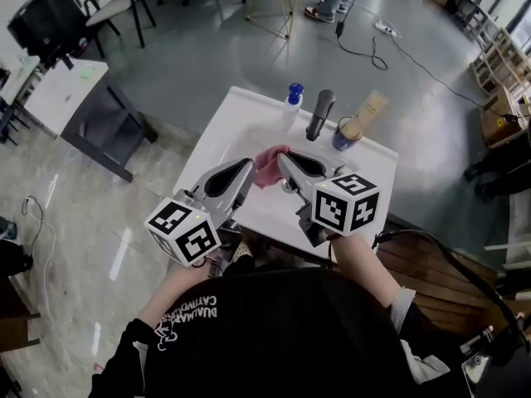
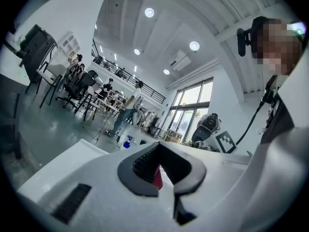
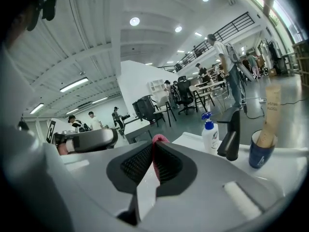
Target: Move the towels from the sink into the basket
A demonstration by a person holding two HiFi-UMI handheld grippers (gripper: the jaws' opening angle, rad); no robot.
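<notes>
Jaws of our left gripper (image 1: 247, 172) and right gripper (image 1: 286, 163) are both clamping the pink towel (image 1: 270, 167), held up above the sink (image 1: 239, 110).

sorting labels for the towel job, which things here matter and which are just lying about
In the job:
towel, pinched by the left gripper and right gripper
sink
(no basket in view)

Just lying about:
bottle
tap
cup
floor cable
</notes>
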